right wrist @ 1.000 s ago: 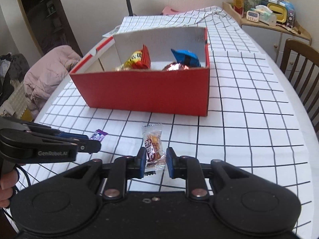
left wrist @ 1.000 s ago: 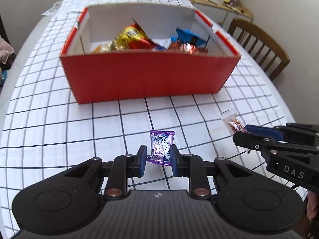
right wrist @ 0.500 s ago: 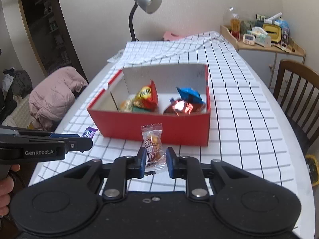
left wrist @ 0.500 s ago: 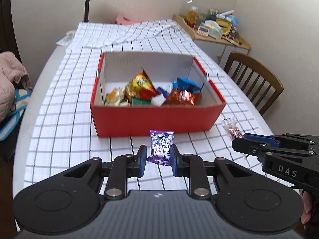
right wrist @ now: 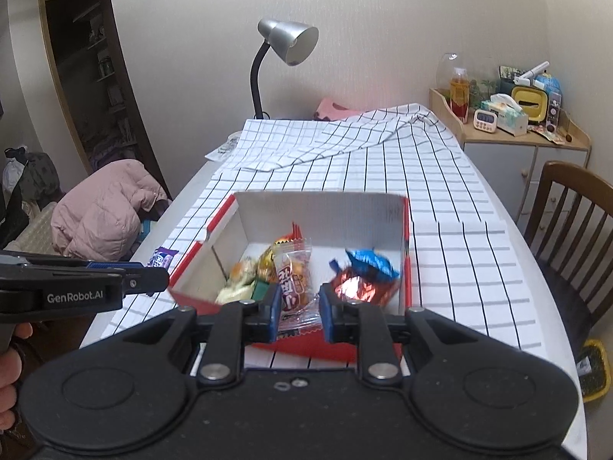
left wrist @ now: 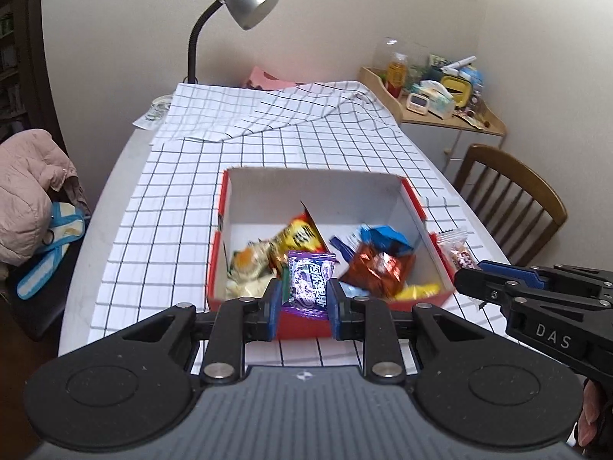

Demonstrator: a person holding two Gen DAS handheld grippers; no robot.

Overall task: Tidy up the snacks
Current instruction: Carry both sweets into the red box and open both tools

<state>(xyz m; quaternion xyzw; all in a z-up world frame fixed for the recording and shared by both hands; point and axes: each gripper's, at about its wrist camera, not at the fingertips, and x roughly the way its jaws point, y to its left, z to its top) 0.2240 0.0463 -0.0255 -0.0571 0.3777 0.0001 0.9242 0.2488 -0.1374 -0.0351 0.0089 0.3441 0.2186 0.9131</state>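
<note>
Snacks fill the red box (left wrist: 245, 291) on the checked worktop (left wrist: 180, 191). Left gripper (left wrist: 302, 303) clamps a purple candy (left wrist: 310, 281) above the box's near wall; right gripper (right wrist: 297, 306) clamps a clear-wrapped snack (right wrist: 293, 283) there too.

We saw purple candy's (left wrist: 309, 283) lower edge hidden behind left gripper's (left wrist: 302, 303) blue pads (left wrist: 272, 308) — print on wrapper too blurred to read. Clear-wrapped snack's (right wrist: 294, 283) bottom sat behind right gripper (right wrist: 297, 313) body. Snacks inside red box (left wrist: 415, 207) were motion-blurred — we couldn't tell yellow packet's (left wrist: 297, 235) label. Box's near wall was mostly covered by both grippers. Person's hand (right wrist: 9, 368) was cut off by frame edge. Wooden chair (right wrist: 571, 222) was cropped at right.
</note>
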